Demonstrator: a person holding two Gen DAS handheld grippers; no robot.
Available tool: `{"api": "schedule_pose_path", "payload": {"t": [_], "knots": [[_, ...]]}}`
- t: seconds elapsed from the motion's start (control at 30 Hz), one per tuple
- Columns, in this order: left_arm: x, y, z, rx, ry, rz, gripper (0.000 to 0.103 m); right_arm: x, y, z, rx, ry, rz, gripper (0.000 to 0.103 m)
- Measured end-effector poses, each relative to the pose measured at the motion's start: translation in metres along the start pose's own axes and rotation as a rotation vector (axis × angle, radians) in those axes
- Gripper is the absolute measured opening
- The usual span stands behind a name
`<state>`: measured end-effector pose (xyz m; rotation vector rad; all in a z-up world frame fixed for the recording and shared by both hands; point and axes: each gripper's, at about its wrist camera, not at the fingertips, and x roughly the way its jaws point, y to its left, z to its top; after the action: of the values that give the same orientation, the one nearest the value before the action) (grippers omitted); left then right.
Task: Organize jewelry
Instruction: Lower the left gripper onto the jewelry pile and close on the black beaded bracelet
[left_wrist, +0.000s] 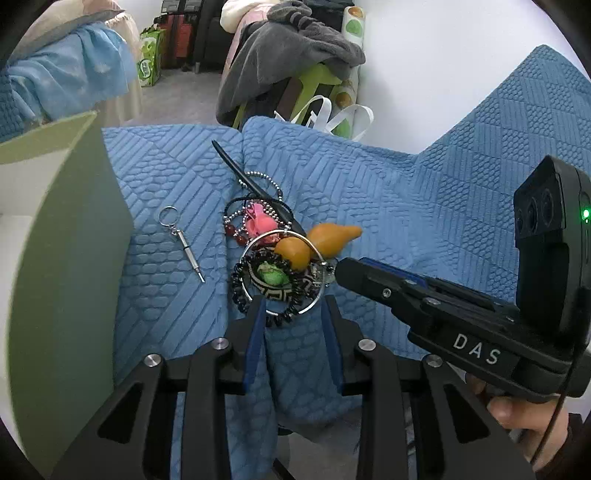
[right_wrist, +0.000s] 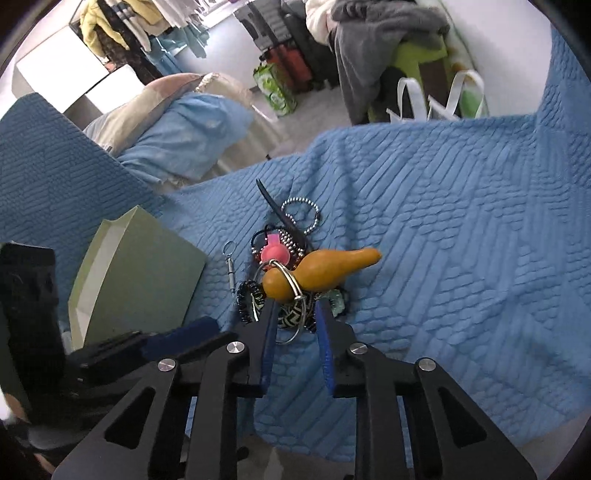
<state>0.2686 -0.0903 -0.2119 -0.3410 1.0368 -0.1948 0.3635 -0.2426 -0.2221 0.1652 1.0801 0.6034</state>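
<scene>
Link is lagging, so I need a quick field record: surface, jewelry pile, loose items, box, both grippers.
surface: blue quilt
pile: orange gourd on top, silver hoop, black bead bracelet, pink charm, tangled together
loose: mini screwdriver keyring, apart from the pile
box: green box, beside the pile
left gripper: jaws astride pile's near edge
right gripper: jaws astride pile, below gourd

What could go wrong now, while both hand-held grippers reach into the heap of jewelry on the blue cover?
1. The silver hoop, black bead bracelet and orange gourd interlock, so lifting one may drag the others.
2. The left hand-held gripper and right hand-held gripper converge on the same spot and may collide.
3. The small screwdriver keychain lies loose beside the heap and could be knocked away.
</scene>
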Motion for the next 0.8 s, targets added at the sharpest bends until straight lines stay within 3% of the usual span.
{"api": "schedule_pose_path", "payload": {"t": [0.3,0.47,0.63,0.8], "knots": [[0.027,0.006,-0.001,0.024,0.021,-0.008,0.030,0.023,-0.016,0.009,0.102,0.072,0.064,0.019],[0.034,0.003,-0.001,0.046,0.016,-0.005,0.010,0.033,-0.021,0.012,0.146,0.105,0.096,0.019],[0.034,0.008,-0.003,0.026,-0.010,-0.010,0.009,0.039,-0.021,0.014,0.152,0.118,0.103,0.019],[0.030,0.014,-0.006,-0.002,-0.014,-0.012,0.008,0.044,-0.016,0.013,0.127,0.135,0.084,0.008]]}}
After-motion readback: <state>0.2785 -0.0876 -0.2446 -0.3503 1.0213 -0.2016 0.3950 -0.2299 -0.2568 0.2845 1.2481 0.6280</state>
